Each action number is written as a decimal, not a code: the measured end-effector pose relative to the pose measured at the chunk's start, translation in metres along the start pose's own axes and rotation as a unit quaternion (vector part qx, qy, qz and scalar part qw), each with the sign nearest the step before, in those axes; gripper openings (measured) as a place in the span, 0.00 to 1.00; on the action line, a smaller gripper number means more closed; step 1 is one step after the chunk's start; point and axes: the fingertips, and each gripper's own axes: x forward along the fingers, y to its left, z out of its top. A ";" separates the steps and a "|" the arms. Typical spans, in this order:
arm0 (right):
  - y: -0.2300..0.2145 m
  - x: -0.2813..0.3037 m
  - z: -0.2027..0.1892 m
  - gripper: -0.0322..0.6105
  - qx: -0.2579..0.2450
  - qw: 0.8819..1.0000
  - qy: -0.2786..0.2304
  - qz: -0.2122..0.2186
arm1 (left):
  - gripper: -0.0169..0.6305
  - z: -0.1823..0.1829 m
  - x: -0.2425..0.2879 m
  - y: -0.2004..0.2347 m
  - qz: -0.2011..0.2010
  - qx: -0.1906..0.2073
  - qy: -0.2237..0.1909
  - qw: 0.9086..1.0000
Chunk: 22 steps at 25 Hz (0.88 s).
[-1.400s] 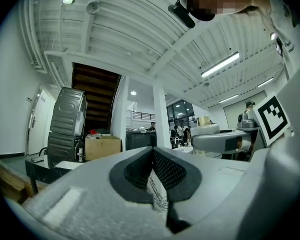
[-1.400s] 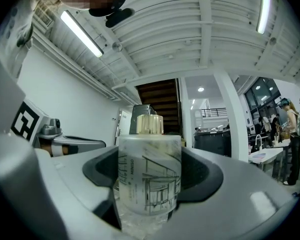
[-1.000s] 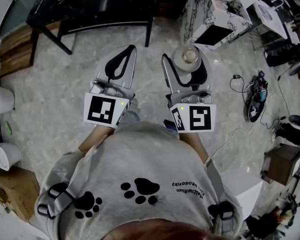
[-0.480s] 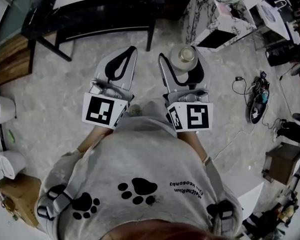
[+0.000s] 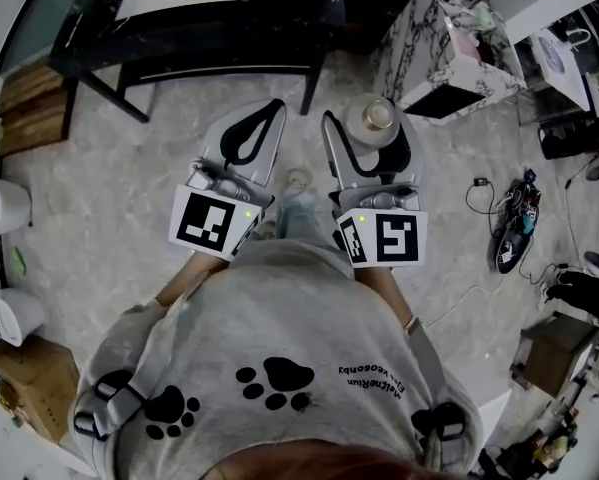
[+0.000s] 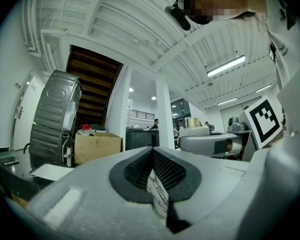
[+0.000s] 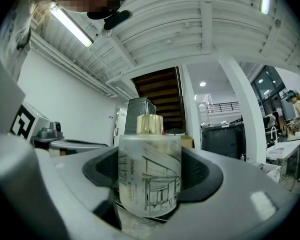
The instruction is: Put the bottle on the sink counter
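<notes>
— Pale marbled floor (image 5: 109, 188) all round your feet. Where's the bottle?

— Caught in my right gripper (image 5: 371, 133), out ahead of my chest. The frosted bottle (image 7: 148, 171) stands upright between the jaws, which press on its two sides. Its gold cap (image 7: 150, 124) is uppermost and its long axis is vertical. Through the frosting I can't tell what, if anything, is inside.

— And the other hand?

— My left gripper (image 6: 153, 156) rides just beside it, jaws brought together on nothing I'd call cargo. A small printed label (image 6: 158, 196) shows in the seam, and I can't tell whether it belongs to the gripper.

— The sink counter?

— None of my views shows it. Ahead are a black table (image 5: 209, 28) and, to the right, a marble-patterned box (image 5: 449, 48) with crumpled stuff on top. Further off, a cardboard box (image 6: 97, 146) has something red poking out. I judge the carry is unfinished. The bottle should go down base first, right hand doing the placing.
</notes>
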 end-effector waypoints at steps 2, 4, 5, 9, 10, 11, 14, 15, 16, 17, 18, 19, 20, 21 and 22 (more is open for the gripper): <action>-0.008 0.018 -0.001 0.57 0.000 1.000 -0.004 0.008 | 0.03 -0.002 0.013 0.009 0.005 0.002 0.000 1.000; -0.016 0.038 -0.003 0.57 -0.002 1.000 -0.008 0.014 | 0.03 -0.004 0.026 0.023 0.013 -0.001 0.000 1.000; -0.020 0.048 -0.004 0.57 -0.003 1.000 -0.010 0.018 | 0.03 -0.004 0.034 0.029 0.016 -0.003 -0.001 1.000; -0.045 0.082 -0.007 0.57 -0.013 0.999 -0.014 0.030 | 0.03 -0.004 0.073 0.051 0.030 -0.002 -0.013 0.999; -0.054 0.091 -0.008 0.57 -0.015 0.999 -0.016 0.033 | 0.03 -0.003 0.084 0.055 0.032 -0.001 -0.016 0.999; -0.062 0.100 -0.008 0.57 -0.015 0.999 -0.017 0.035 | 0.03 -0.003 0.096 0.058 0.034 -0.001 -0.019 0.999; -0.087 0.122 -0.009 0.57 -0.013 0.999 -0.023 0.038 | 0.03 -0.002 0.124 0.066 0.040 0.004 -0.024 0.999; -0.095 0.128 -0.010 0.57 -0.011 0.999 -0.025 0.038 | 0.03 -0.003 0.133 0.068 0.043 0.005 -0.025 0.999; -0.103 0.134 -0.012 0.57 -0.009 0.999 -0.025 0.039 | 0.03 -0.004 0.141 0.070 0.046 0.005 -0.024 0.999; -0.110 0.140 -0.014 0.57 -0.007 0.999 -0.025 0.041 | 0.03 -0.006 0.148 0.071 0.050 0.006 -0.022 0.998; -0.116 0.145 -0.017 0.57 -0.005 0.999 -0.024 0.044 | 0.03 -0.008 0.154 0.072 0.054 0.005 -0.020 0.998; -0.122 0.149 -0.019 0.57 -0.003 0.999 -0.024 0.048 | 0.03 -0.010 0.159 0.073 0.057 0.005 -0.017 0.998; -0.126 0.152 -0.021 0.57 -0.001 0.998 -0.024 0.051 | 0.03 -0.011 0.164 0.072 0.060 0.006 -0.016 0.998; -0.131 0.156 -0.022 0.57 0.002 0.998 -0.026 0.054 | 0.03 -0.011 0.168 0.071 0.062 0.009 -0.015 0.998; -0.135 0.160 -0.022 0.57 0.004 0.998 -0.028 0.056 | 0.03 -0.010 0.173 0.071 0.063 0.012 -0.014 0.998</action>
